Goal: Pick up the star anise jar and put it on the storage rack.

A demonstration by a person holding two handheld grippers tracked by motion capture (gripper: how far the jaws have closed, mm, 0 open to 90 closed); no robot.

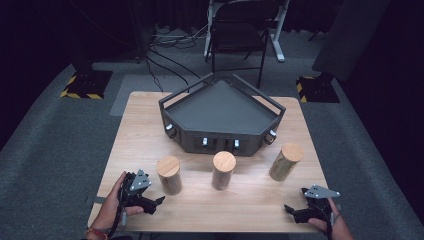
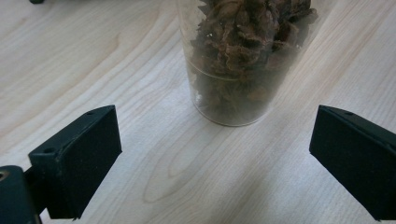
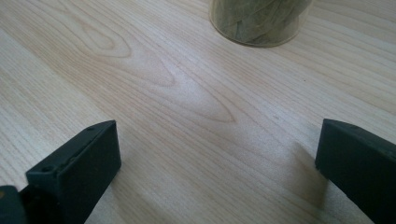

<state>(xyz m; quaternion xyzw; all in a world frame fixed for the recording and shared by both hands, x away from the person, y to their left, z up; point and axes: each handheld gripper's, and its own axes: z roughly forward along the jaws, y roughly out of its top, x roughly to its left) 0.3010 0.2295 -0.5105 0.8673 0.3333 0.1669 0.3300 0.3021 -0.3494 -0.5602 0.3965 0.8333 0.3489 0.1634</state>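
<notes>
Three clear jars with round wooden lids stand in a row on the wooden table: a left jar, a middle jar and a right jar. My left gripper rests near the front left edge, open, just short of the left jar. In the left gripper view that jar holds dark brown dried pieces and stands ahead of the open left gripper. My right gripper lies open at the front right. The right gripper view shows a jar of green leaves beyond the open right gripper.
A black five-sided tray with raised rails and small knobs sits at the back middle of the table. A folding chair and cables stand on the grey floor behind. Bare wood lies between the jars and the front edge.
</notes>
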